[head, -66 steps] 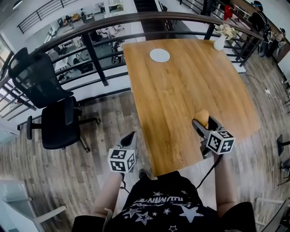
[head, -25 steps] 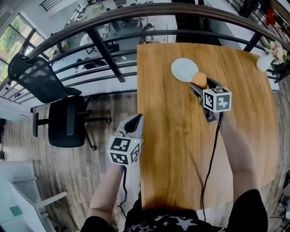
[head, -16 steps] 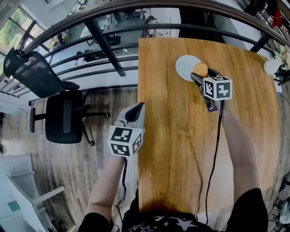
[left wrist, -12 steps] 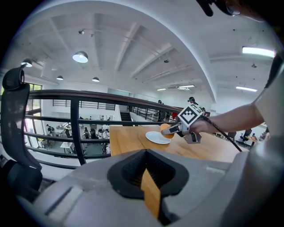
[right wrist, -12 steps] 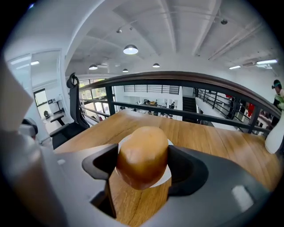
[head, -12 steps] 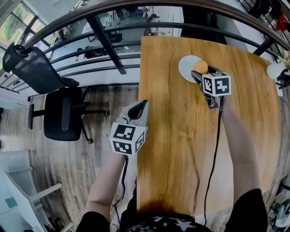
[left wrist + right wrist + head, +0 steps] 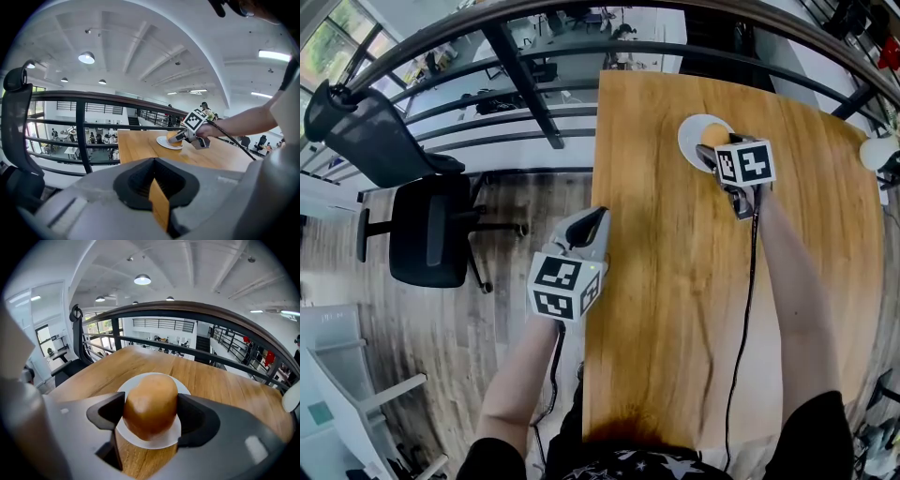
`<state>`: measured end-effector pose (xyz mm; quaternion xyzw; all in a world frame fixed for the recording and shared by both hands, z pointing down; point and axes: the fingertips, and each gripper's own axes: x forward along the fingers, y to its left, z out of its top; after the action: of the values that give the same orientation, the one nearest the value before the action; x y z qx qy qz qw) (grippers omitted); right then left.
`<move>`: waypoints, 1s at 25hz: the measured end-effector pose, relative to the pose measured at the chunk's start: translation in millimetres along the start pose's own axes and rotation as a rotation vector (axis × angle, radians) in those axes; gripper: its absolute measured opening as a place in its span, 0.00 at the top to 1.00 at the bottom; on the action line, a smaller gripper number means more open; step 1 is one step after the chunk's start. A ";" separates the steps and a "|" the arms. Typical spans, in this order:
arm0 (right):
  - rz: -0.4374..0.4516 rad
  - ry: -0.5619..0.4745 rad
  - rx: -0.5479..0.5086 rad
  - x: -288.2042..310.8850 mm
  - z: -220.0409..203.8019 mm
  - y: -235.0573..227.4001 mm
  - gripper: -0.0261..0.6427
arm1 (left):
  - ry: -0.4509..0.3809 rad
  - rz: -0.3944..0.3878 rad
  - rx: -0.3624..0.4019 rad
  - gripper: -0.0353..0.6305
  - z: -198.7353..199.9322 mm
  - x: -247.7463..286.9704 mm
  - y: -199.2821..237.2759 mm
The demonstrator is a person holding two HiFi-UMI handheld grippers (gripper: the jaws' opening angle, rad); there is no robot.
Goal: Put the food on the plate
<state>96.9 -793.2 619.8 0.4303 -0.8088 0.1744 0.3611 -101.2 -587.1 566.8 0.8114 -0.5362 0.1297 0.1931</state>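
**Bun clamped in right gripper over plate; left gripper idle off the table edge**

Far left in the head view: black office chair [image 7: 427,234] on the wood floor, with a second chair back [image 7: 366,117] cut off by the frame edge. A dark railing [image 7: 525,84] runs behind them and past the far end of the table [image 7: 675,309].

The left gripper [image 7: 589,223] hangs just off the table's left edge, well apart from the plate. Its own view shows the jaws together.

Further right, the white plate [image 7: 692,129] sits near the table's far end. The right gripper [image 7: 712,146] is clamped on the bun [image 7: 714,135], which is over the plate.

In the head view the marker cube [image 7: 744,161] covers most of the bun and part of the plate, so the grip is hard to read there. The right gripper view shows it plainly: a pad presses each side of the bun, and the plate is directly below, its middle hidden by the bun. The left gripper view gives the side angle, with the bun low at the plate. No view settles whether it touches.

A black cable [image 7: 741,309] trails from the right gripper along the forearm. A white vase [image 7: 877,150] is cut off at the far right edge.
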 end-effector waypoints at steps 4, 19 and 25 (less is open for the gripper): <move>-0.008 -0.011 0.011 1.6 3.1 -0.5 0.43 | 0.000 0.004 -0.007 0.94 -1.2 -0.7 3.1; 0.020 -0.016 0.064 -1.0 -7.2 2.5 0.31 | 0.023 0.001 -0.014 0.94 -9.5 -10.0 0.6; 0.011 -0.014 0.074 -16.0 -16.7 1.6 0.31 | 0.020 0.005 -0.015 0.94 -9.7 -20.6 -0.4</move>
<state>108.7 -773.3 619.4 0.4400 -0.8067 0.2031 0.3381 -109.0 -565.6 566.8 0.8072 -0.5373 0.1343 0.2041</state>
